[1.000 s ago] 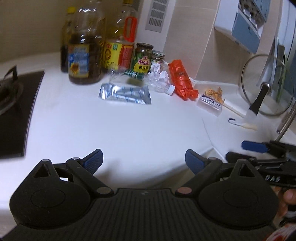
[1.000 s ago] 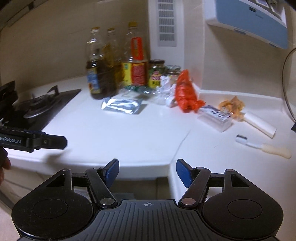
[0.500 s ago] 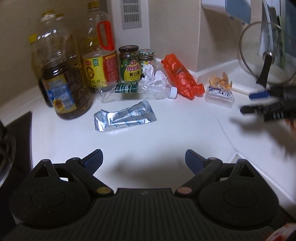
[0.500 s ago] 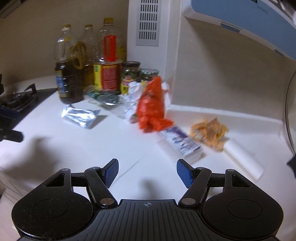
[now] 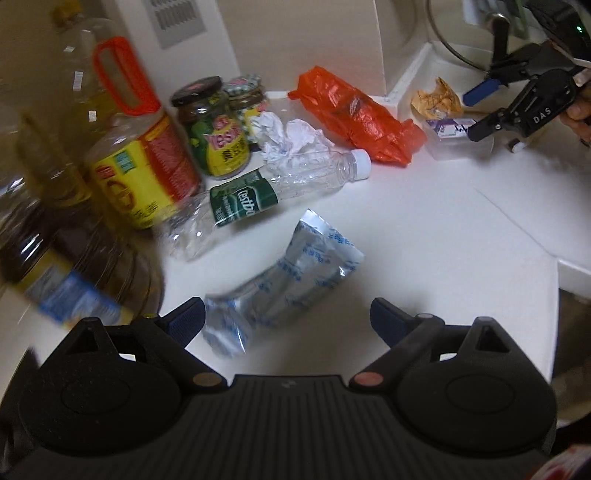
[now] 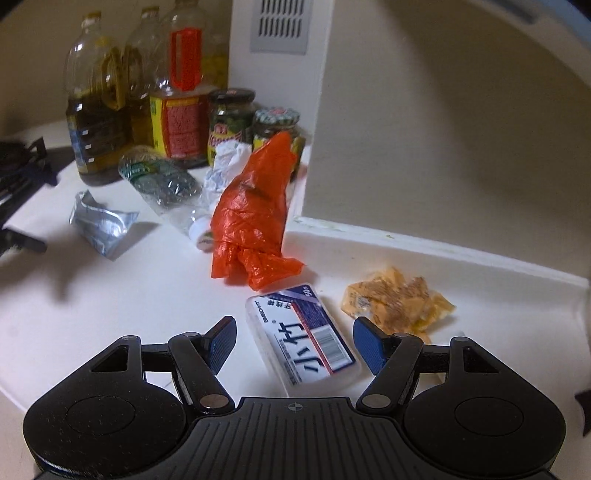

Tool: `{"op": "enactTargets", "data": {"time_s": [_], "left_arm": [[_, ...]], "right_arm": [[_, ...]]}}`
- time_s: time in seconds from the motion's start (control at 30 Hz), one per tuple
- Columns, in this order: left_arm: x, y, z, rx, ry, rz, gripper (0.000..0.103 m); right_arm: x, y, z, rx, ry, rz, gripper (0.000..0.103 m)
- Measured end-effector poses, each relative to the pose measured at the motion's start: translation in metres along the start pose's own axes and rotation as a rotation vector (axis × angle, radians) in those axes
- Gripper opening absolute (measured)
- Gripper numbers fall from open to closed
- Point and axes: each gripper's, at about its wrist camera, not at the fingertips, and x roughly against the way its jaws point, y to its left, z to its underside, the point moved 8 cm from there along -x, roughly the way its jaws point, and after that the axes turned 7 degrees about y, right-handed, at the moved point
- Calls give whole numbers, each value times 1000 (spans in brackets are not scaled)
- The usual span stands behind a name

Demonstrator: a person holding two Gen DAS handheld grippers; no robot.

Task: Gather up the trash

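Note:
Trash lies on a white counter point(image 5: 424, 236). A silver foil pouch point(image 5: 288, 284) lies just ahead of my open left gripper point(image 5: 286, 319), its near end between the jaws. A crushed clear water bottle point(image 5: 266, 195), crumpled white tissue point(image 5: 291, 136) and an orange plastic bag point(image 5: 354, 110) lie beyond. My right gripper point(image 6: 293, 339) is open around a clear plastic box point(image 6: 303, 336) with a blue label. A yellow wrapper point(image 6: 395, 299) lies to its right. The orange bag point(image 6: 255, 210) stands behind the box.
Oil bottles point(image 6: 99, 110) and two jars point(image 6: 231, 114) stand at the back by the wall corner. A gas hob point(image 6: 18, 162) is at the left. A glass pot lid point(image 5: 465, 33) leans at the far right. The counter edge drops off at the near right point(image 5: 561, 295).
Both grippers have moved forward over the counter. The left closed in on the foil pouch; the right closed in on the labelled plastic box. Both stay open.

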Motion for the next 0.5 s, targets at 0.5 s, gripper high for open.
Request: {"op": "enactTargets", "data": {"time_s": [0.5], "left_arm": [[-40,12,1,-71,152,123,76]], "right_arm": [[-37,0,0,-77,85,54,69]]}}
